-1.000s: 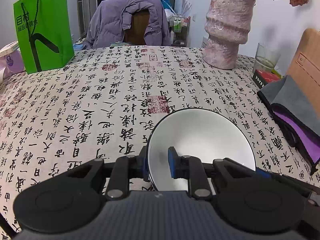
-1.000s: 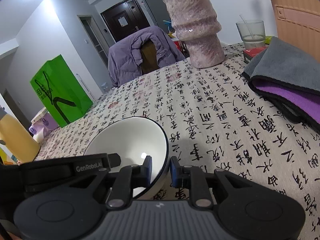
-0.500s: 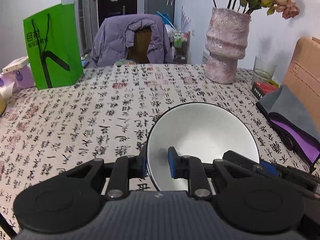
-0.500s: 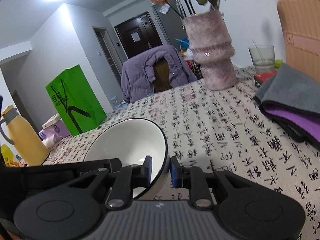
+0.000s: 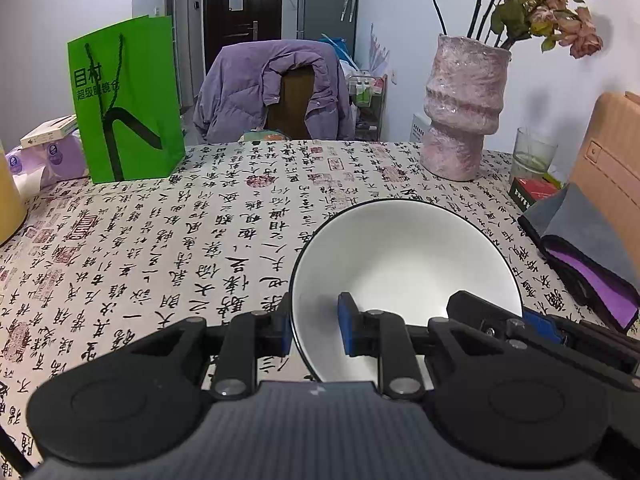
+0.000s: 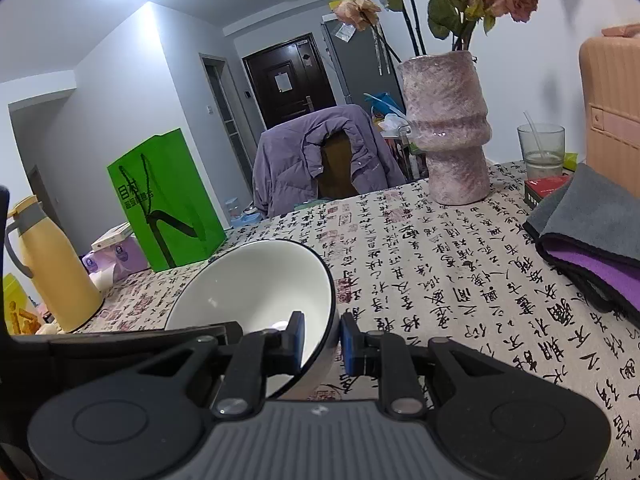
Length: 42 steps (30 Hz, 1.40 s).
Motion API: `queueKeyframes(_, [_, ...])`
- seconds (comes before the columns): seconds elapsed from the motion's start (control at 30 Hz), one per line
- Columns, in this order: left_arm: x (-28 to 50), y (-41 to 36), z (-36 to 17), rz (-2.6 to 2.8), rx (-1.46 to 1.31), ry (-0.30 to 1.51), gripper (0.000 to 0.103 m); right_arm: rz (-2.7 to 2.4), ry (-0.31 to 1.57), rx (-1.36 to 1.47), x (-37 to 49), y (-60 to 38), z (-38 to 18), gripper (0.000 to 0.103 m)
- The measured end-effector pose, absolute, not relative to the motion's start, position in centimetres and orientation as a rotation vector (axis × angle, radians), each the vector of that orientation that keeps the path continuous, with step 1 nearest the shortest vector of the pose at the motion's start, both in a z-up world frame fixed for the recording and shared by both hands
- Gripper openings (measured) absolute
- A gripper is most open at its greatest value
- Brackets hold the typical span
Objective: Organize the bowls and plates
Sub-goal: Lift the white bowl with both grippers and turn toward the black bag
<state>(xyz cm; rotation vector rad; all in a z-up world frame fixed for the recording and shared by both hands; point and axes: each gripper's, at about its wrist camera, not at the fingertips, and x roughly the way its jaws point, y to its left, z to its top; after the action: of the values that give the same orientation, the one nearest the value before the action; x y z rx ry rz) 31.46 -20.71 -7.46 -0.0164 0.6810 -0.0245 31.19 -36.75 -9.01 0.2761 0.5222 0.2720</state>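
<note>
White bowl (image 5: 404, 256); green bag (image 5: 128, 104); calligraphy-print tablecloth (image 5: 160, 248)

Bowl (image 5: 404, 264) near rim and base hidden behind the left tongs (image 5: 312, 330) body; can't tell if it touches the tabletop (image 5: 160, 240). Right view: bowl's left side covered by the other tool's black bar. Yellow jug (image 5: 8, 200) cut off at the left edge in the left view. Tan case (image 6: 612, 120) cut by the right edge in both. Chair mostly hidden under the purple jacket (image 5: 276, 88). Red box (image 5: 534, 191) lettering too small to read. Purple cloth (image 6: 596, 268) runs off frame.
</note>
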Motion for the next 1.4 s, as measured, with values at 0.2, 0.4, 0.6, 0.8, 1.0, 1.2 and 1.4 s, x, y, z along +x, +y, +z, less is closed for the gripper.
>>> queueKeyframes(0.2, [30.5, -19.6, -6.8, -0.015, -0.032, 0.673, 0.022, 0.282, 0.516, 0.265, 30.4, -35.6, -8.2, 0.019])
queueKeyframes(0.4, [29.3, -18.5, -6.0, -0.006, -0.026, 0.66, 0.022, 0.292, 0.508, 0.263, 29.4, -34.6, -7.4, 0.019])
queueKeyframes(0.6, [28.1, -17.4, -5.2, 0.0, -0.032, 0.647, 0.022, 0.299, 0.497, 0.259, 28.2, -33.5, -6.6, 0.019])
queueKeyframes(0.8, [26.8, -16.2, -4.5, 0.004, -0.039, 0.634, 0.022, 0.307, 0.487, 0.247, 26.9, -32.3, -5.8, 0.019])
queueKeyframes(1.0, [25.5, -15.0, -3.9, 0.009, -0.041, 0.622, 0.022, 0.314, 0.48, 0.243, 25.8, -31.2, -5.2, 0.019])
queueKeyframes(1.2, [24.2, -13.8, -3.3, 0.017, -0.045, 0.609, 0.022, 0.324, 0.472, 0.241, 24.6, -30.1, -4.6, 0.019])
queueKeyframes(1.4, [23.1, -12.6, -2.8, 0.028, -0.061, 0.599, 0.022, 0.334, 0.464, 0.236, 23.7, -29.0, -4.0, 0.019])
